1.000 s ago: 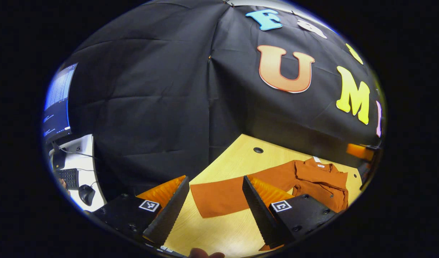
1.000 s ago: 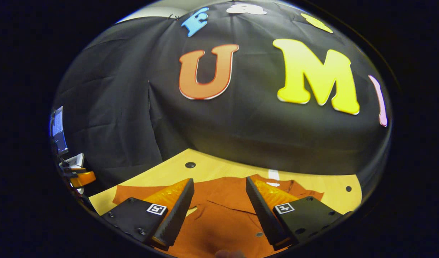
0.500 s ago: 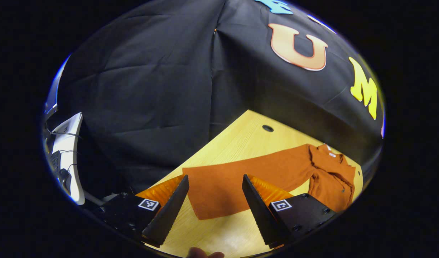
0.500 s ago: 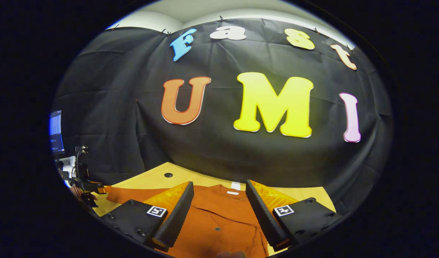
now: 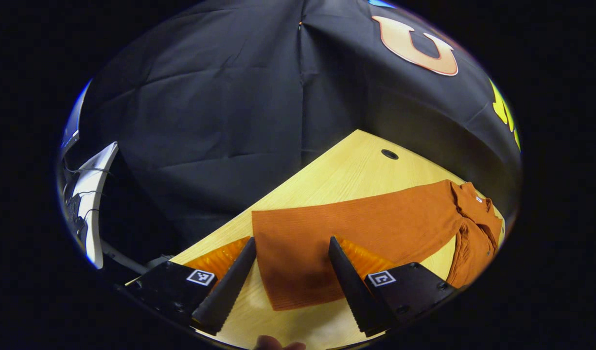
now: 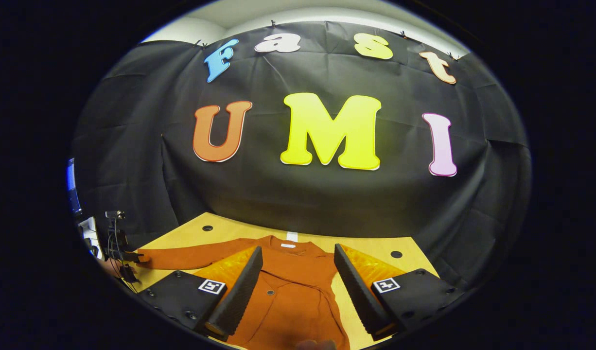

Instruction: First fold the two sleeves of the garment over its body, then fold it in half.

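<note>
I see the wooden table (image 5: 346, 170) with the rust-orange garment (image 6: 288, 291) spread flat on it, one sleeve (image 5: 327, 233) stretched out left. My left gripper (image 5: 290, 282) hangs wide open over the cuff, gripping nothing; my right gripper (image 6: 298, 291) gapes empty above the body.

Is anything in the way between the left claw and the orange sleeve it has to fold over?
Nothing visible is in the way. The left claw is open with the end of the sleeve lying flat on the table right between its fingers. The way across to the garment's body is bare wood too.
</note>
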